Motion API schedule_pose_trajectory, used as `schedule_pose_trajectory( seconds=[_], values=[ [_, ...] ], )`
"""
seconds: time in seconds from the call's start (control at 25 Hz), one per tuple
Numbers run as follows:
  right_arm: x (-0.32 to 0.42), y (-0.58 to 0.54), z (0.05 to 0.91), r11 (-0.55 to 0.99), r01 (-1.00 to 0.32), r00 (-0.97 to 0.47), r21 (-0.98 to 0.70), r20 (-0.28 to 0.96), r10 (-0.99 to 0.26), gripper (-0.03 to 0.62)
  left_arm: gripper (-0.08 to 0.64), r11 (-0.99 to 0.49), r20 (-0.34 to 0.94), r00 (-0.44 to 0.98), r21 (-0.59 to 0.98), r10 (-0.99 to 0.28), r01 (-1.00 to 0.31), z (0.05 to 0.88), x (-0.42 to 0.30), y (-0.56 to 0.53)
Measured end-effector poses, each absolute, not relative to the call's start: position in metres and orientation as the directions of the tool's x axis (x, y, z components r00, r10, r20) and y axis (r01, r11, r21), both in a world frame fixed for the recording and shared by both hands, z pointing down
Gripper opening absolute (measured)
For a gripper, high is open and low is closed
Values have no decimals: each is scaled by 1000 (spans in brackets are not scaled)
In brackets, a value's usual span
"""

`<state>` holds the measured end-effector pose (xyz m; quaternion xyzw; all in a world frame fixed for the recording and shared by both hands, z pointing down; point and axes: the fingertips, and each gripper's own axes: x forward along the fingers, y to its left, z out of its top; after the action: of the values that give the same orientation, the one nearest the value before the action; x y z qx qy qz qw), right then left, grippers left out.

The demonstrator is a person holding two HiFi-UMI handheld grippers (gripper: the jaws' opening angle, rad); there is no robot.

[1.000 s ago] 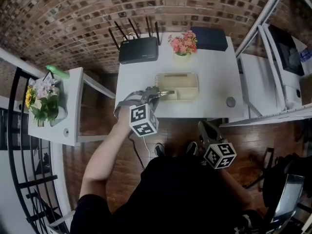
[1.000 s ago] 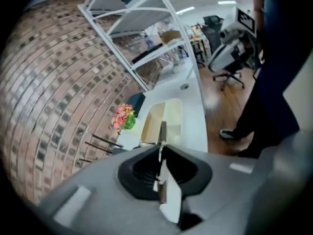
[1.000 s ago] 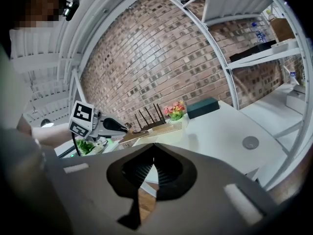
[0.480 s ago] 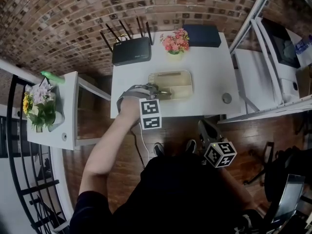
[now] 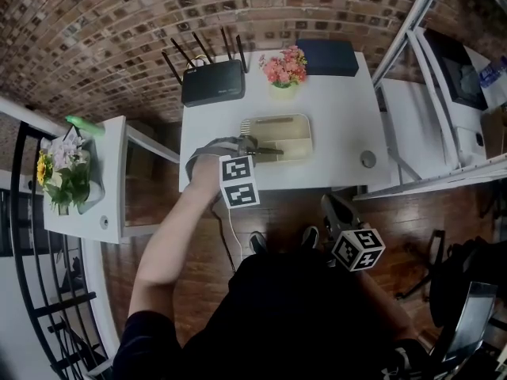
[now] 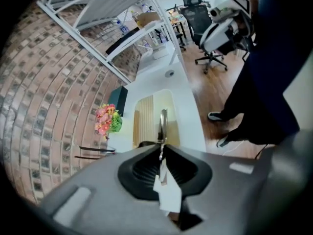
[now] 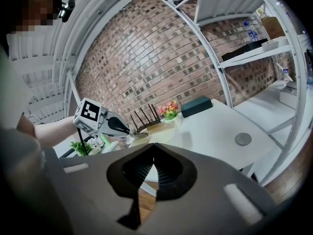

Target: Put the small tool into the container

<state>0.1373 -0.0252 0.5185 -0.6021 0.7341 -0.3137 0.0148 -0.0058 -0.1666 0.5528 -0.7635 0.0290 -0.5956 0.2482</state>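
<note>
My left gripper (image 5: 252, 149) is shut on a small slim metal tool (image 5: 268, 150), which points out over the left end of the beige container (image 5: 306, 127). In the left gripper view the tool (image 6: 162, 125) sticks straight out of the closed jaws above the container (image 6: 145, 115), whose floor is ribbed. The right gripper (image 5: 330, 209) hangs off the table's front edge near the person's lap, shut with nothing in it. In the right gripper view its own tips (image 7: 154, 144) meet, and the left gripper (image 7: 119, 127) shows by the container (image 7: 163, 126).
On the white table (image 5: 341, 101) stand a black router (image 5: 212, 81), a pot of pink flowers (image 5: 283, 70), a dark blue box (image 5: 329, 57) and a small grey disc (image 5: 367, 159). A white shelf frame (image 5: 412, 22) stands to the right, a side table with flowers (image 5: 65, 169) to the left.
The left gripper with the tool has edged a little further over the container's left end, and its marker cube has rolled slightly. The right gripper has stayed where it was.
</note>
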Motion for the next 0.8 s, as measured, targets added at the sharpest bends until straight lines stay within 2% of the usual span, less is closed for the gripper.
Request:
schedule_pose_trajectory(
  seconds=[0.28, 0.6, 0.8],
  values=[
    [136, -26, 518, 82, -872, -282, -483, 358, -890, 11, 35, -924, 817, 488, -379, -307, 55, 520, 29, -171],
    [139, -24, 523, 65, -873, -269, -484, 367, -890, 11, 35, -923, 689, 625, -351, -367, -156, 493, 34, -181],
    [139, -24, 522, 65, -874, -268, -481, 368, -890, 11, 35, -921, 612, 691, -201, -385, -334, 494, 27, -186]
  ],
)
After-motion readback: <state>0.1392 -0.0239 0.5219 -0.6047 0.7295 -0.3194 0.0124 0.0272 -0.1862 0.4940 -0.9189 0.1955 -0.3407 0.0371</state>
